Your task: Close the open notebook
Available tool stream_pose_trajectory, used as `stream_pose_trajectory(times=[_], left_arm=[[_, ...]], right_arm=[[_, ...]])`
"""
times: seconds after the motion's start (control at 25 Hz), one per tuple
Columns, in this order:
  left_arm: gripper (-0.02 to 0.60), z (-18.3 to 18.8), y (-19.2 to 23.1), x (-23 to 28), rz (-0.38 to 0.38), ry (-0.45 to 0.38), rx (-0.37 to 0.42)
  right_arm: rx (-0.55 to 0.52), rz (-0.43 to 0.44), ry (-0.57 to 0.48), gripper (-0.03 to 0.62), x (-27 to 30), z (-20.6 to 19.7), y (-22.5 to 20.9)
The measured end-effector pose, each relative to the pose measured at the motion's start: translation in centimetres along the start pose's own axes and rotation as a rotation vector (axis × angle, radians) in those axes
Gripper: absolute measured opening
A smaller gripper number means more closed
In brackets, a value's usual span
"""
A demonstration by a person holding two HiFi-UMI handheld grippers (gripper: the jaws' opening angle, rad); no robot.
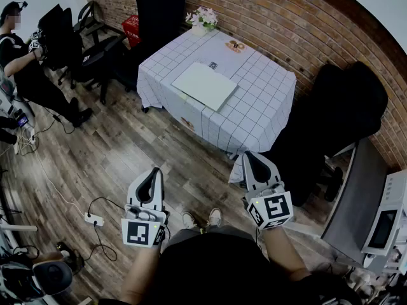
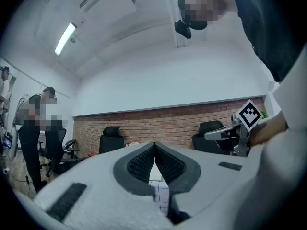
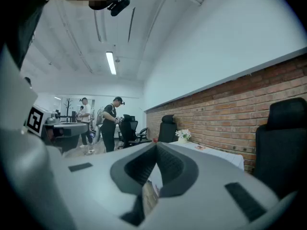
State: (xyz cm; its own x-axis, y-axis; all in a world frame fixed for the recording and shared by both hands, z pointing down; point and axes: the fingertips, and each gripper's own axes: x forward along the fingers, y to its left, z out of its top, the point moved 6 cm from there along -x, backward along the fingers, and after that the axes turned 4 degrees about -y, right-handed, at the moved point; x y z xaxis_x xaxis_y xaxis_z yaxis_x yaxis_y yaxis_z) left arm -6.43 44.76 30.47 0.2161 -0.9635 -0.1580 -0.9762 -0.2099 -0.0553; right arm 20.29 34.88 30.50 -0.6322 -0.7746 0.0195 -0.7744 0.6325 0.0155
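**A:** Note, from the floor. The notebook (image 1: pixel 205 86) lies flat on the counter (image 1: pixel 267 107), upper centre of the head view, white face up. I can't make out a spine or a loose cover from here.

**B:** Grippers?

**A:** Both are low in that frame, well apart from the counter and held level. On the left gripper (image 1: pixel 153 175) the fingers (image 2: pixel 139 163) are pressed together with nothing between them. The right gripper (image 1: pixel 255 162) is the same, tips touching and empty.

**B:** So the step in hand is the approach, I'd say. How should it go?

**A:** My judgement: walk up to the near edge and part one pair of fingers before reaching. Come in low at the free edge of the open half, slip one finger under it and swing it over the spine. The other gripper should rest on the far half, since the cloth (image 1: pixel 251 129) looks likely to ruck and let the notebook slide.

**B:** What do the views give separately?

**A:** Only the head view shows the notebook whole and the floor between it and the grippers. Only the gripper views show the closure head-on. The left one has checked cloth peeking below the tips at lower centre, and the right gripper at its right edge. The right one shows flowers (image 3: pixel 183 135) at the counter's far end, right of centre, and people (image 3: pixel 111 121) standing at left.
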Motion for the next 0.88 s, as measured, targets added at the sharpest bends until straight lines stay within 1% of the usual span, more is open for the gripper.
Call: stream_pose_trajectory(times=[0.2, 0.4, 0.68, 0.88], left_arm=[[0.026, -0.3, 0.7, -0.1, -0.007, 0.002, 0.001], [0.026, -0.6, 1.6, -0.5, -0.014, -0.003, -0.006], [0.026, -1.5, 4.1, -1.8, -0.024, -0.019, -0.035], [0.026, -2.7, 5.5, -1.8, -0.058, -0.011, -0.07]], right_arm=[[0.006, -0.001, 0.009, 0.014, 0.5, -0.6, 0.6], [0.127, 0.019, 0.012, 0.014, 0.9, -1.2, 1.1], [0.082, 0.001, 0.062, 0.014, 1.8, -1.4, 3.4], [0.108, -0.035, 0.078, 0.014, 2.4, -1.9, 4.5]])
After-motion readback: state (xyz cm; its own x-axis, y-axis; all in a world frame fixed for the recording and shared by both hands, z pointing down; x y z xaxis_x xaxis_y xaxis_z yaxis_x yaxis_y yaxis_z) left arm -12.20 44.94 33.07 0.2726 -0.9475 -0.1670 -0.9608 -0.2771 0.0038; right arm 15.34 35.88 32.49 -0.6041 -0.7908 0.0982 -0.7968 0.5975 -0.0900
